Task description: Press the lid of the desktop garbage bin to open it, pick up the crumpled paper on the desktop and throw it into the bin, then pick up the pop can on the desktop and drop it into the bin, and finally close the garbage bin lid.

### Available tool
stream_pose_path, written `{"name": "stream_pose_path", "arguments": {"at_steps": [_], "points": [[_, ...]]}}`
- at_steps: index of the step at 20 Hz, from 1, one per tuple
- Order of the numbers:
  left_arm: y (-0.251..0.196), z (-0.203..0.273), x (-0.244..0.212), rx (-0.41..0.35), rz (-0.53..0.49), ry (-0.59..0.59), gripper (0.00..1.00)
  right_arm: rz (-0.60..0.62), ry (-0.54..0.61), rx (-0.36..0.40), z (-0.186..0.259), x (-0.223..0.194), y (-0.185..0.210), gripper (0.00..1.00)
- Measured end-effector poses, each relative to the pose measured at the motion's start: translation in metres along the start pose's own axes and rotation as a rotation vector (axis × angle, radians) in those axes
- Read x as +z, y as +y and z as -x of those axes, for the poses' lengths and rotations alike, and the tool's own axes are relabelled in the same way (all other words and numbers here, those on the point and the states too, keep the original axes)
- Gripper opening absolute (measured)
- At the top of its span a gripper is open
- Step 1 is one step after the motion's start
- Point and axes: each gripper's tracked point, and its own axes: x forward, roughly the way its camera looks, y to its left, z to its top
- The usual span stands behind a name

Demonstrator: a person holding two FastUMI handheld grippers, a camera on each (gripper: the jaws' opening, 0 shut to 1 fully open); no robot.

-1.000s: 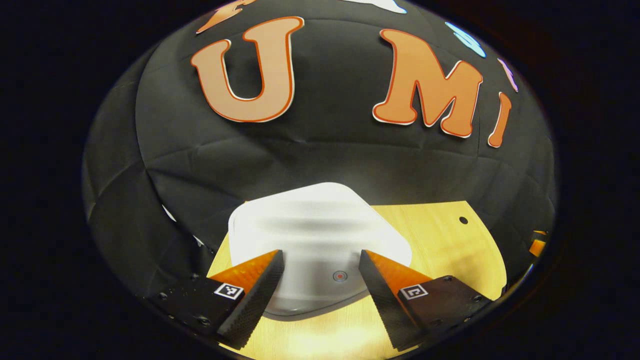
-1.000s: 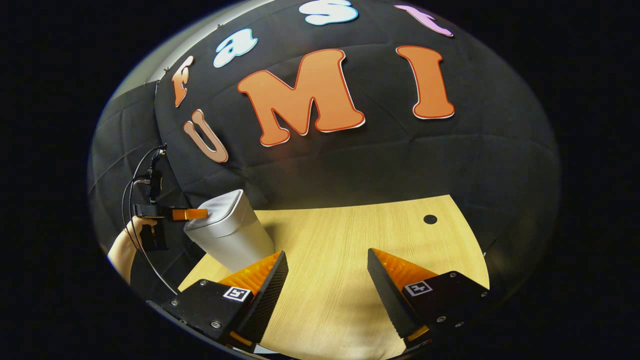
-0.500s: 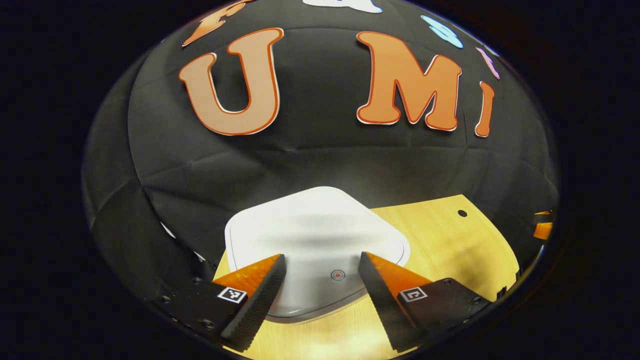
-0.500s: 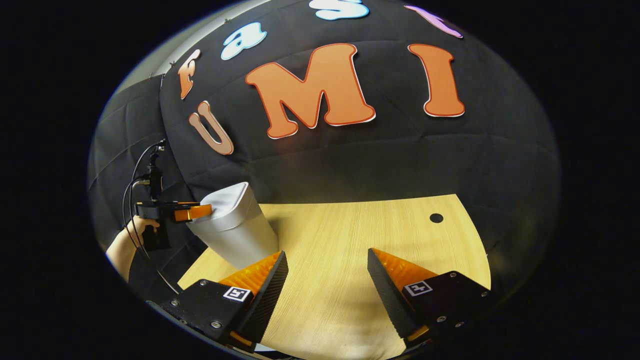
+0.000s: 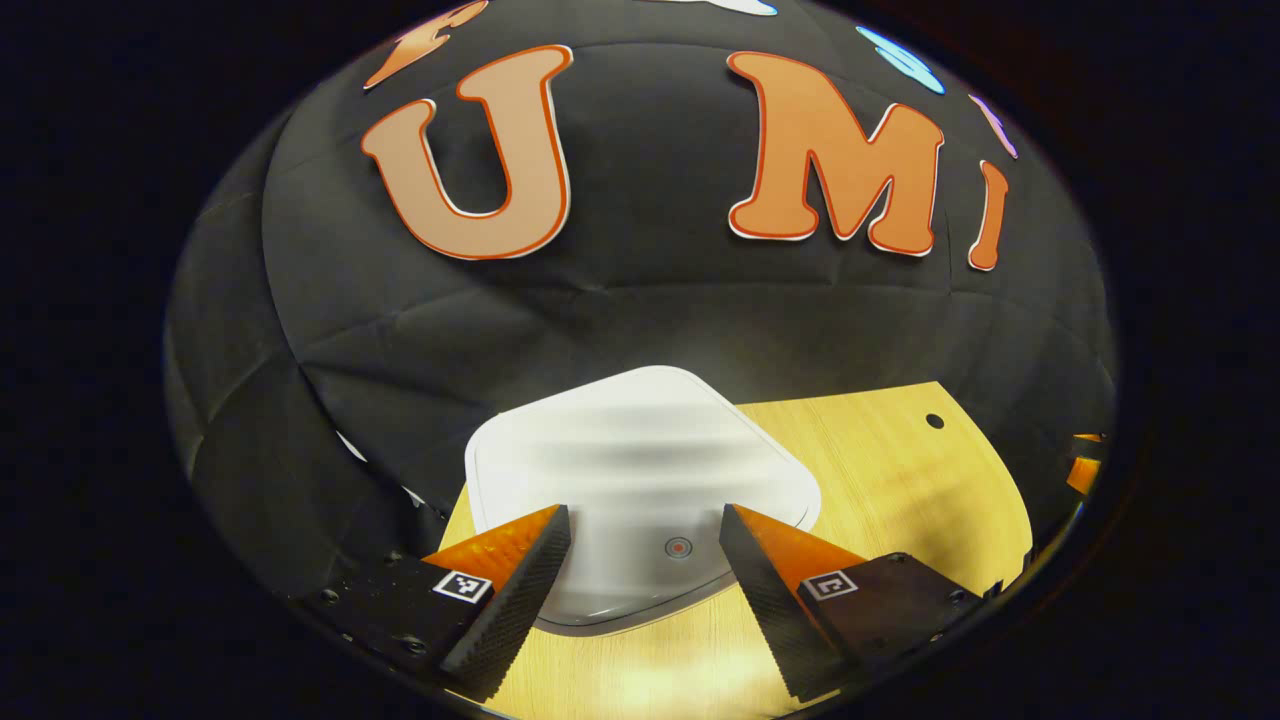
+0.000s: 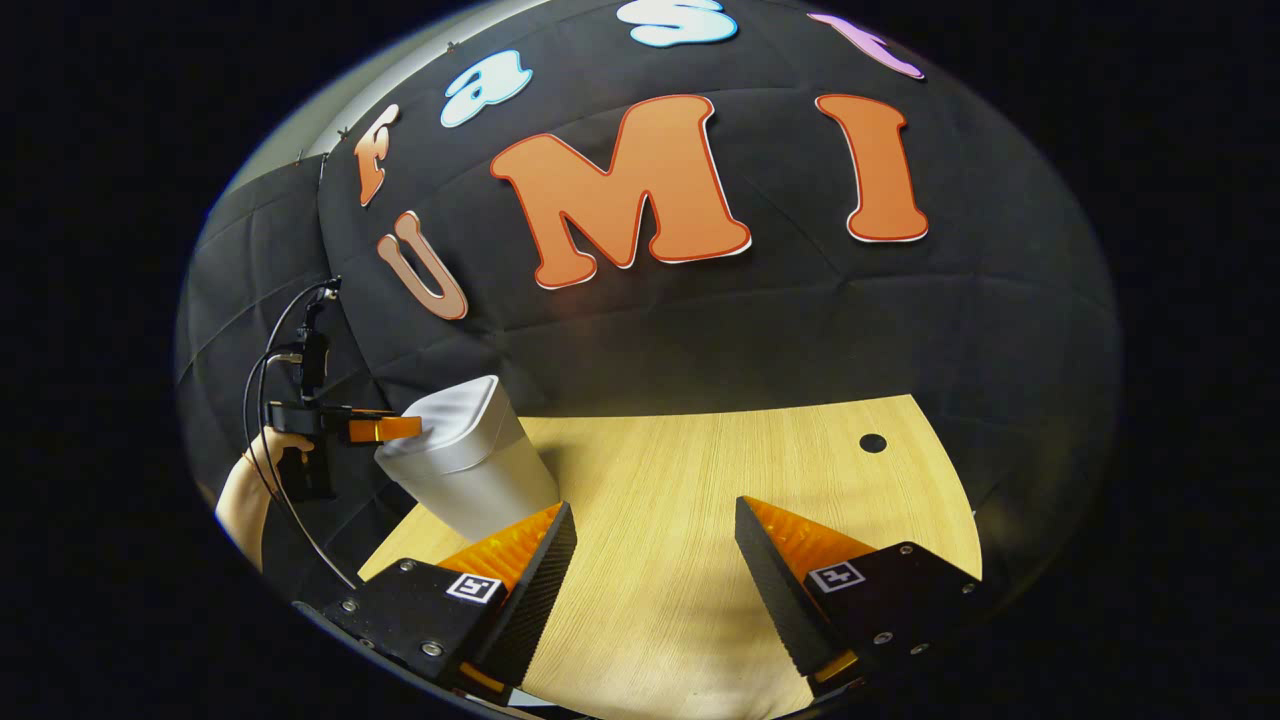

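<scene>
black cloth forms the back wall of the booth; a light wood-grain desktop (image 6: 700, 500) with one small dark round hole (image 6: 873, 442) stands in front of it.

step in hand: judged to be either the opening press or the closing one. the lid (image 5: 630, 460) lies flat and shut on the bin (image 6: 470, 470). the crumpled paper and the pop can cannot be located from these views, so progress cannot be fixed.

left gripper (image 5: 640, 560): tongs wide, holding nothing. in the left gripper view the fingers straddle the near edge of the lid, just above it; contact cannot be confirmed. in the right gripper view the same gripper (image 6: 385, 428), held by a hand (image 6: 265, 450) with cables trailing, sits level at the lid's rim.

right gripper (image 6: 655, 560): tongs wide, empty, over bare desktop, well apart from the bin.

next move: a downward press on the lid near the small round mark (image 5: 679, 547) at its front edge, which is probably the latch point. press straight down; a sideways push could tip the tall, narrow bin.

materials and shapes:
- bin: smooth white plastic, tapering towards the base, rounded corners.
- lid: glossy, rounded square, slightly domed.
- finger pads (image 5: 510, 600): ridged, wedge-shaped.
- desktop: matte, fine straight grain.
</scene>
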Motion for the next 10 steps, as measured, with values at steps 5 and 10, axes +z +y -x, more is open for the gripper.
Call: {"name": "stream_pose_path", "arguments": {"at_steps": [5, 10], "points": [[-0.034, 0.021, 0.032, -0.034, 0.049, -0.144, 0.96, -0.002, -0.026, -0.025, 0.001, 0.007, 0.002, 0.95], [-0.069, 0.044, 0.057, -0.076, 0.070, -0.257, 0.96, 0.033, -0.088, -0.055, 0.009, 0.021, 0.007, 0.95]]}}
